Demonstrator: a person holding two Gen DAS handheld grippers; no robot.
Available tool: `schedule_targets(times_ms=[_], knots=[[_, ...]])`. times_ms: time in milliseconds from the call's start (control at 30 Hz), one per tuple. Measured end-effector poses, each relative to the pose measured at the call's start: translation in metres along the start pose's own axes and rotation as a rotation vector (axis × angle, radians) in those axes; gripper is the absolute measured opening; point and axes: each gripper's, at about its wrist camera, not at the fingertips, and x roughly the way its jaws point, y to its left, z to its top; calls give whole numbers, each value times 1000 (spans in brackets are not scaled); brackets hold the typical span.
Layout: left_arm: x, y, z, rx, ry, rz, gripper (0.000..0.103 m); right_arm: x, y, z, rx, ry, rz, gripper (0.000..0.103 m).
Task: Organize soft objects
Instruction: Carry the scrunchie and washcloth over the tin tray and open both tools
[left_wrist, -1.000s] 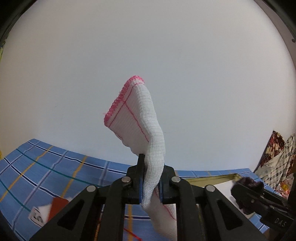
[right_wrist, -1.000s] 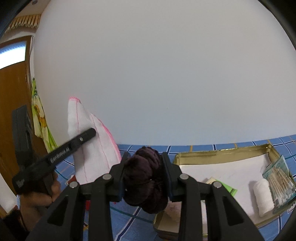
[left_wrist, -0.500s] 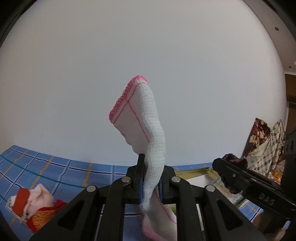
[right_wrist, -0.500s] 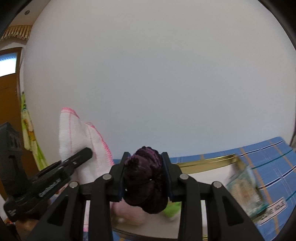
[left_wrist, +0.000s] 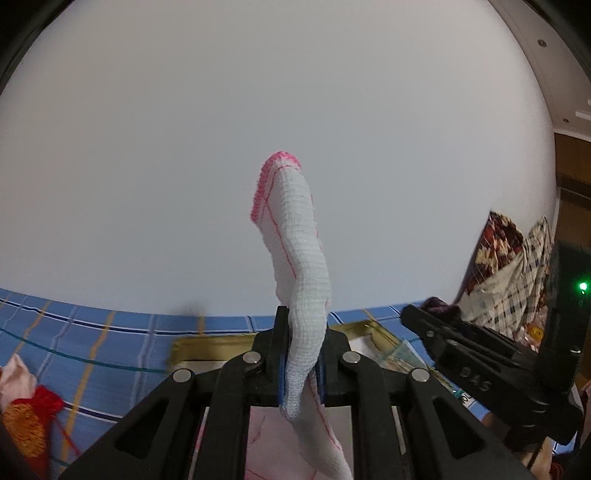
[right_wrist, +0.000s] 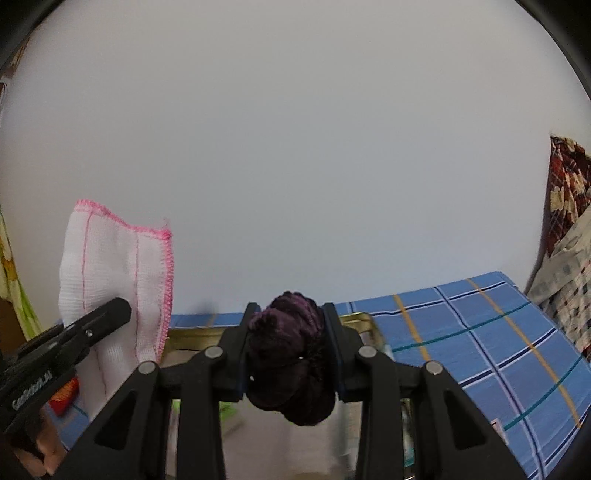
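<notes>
My left gripper (left_wrist: 300, 365) is shut on a white gauze cloth with pink stitched edges (left_wrist: 295, 236), which stands up above the jaws and hangs below them. The cloth also shows in the right wrist view (right_wrist: 118, 273), with the left gripper (right_wrist: 74, 343) at the lower left. My right gripper (right_wrist: 291, 354) is shut on a dark purple knitted scrunchie (right_wrist: 291, 362). In the left wrist view the right gripper (left_wrist: 461, 354) reaches in from the right with the scrunchie (left_wrist: 439, 306) at its tip. Both are held above a gold-rimmed tin tray (left_wrist: 214, 341), seen too in the right wrist view (right_wrist: 192, 334).
A blue plaid tablecloth (right_wrist: 480, 332) covers the table against a white wall. A red and orange soft toy (left_wrist: 29, 417) lies at the left. Patterned fabrics (left_wrist: 509, 266) hang at the right. The tray holds a packet of cotton swabs (left_wrist: 399, 356).
Both grippers have swung to the right over the tray, still holding their items. The red toy has slid to the far left of the left view.
</notes>
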Motion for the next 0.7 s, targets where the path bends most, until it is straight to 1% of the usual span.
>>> schedule_targets(times_ms=[100, 200, 367, 467, 633, 667, 700], knots=[[13, -12, -6, 19, 27, -9, 13, 7, -5, -2, -9, 24, -31, 34], [27, -17, -12, 31, 75, 7, 13, 12, -8, -5, -5, 53, -55, 34], [39, -13, -21, 60, 134, 88, 13, 21, 2, -12, -20, 92, -63, 34], [40, -13, -25, 88, 147, 132, 13, 25, 7, -17, -31, 115, -63, 34], [43, -14, -31, 126, 163, 214, 13, 37, 4, -26, -38, 156, -53, 35], [44, -17, -31, 136, 164, 222, 15, 38, 5, -27, -38, 163, -45, 38], [45, -21, -32, 151, 169, 232, 19, 41, 5, -29, -38, 176, -28, 39]])
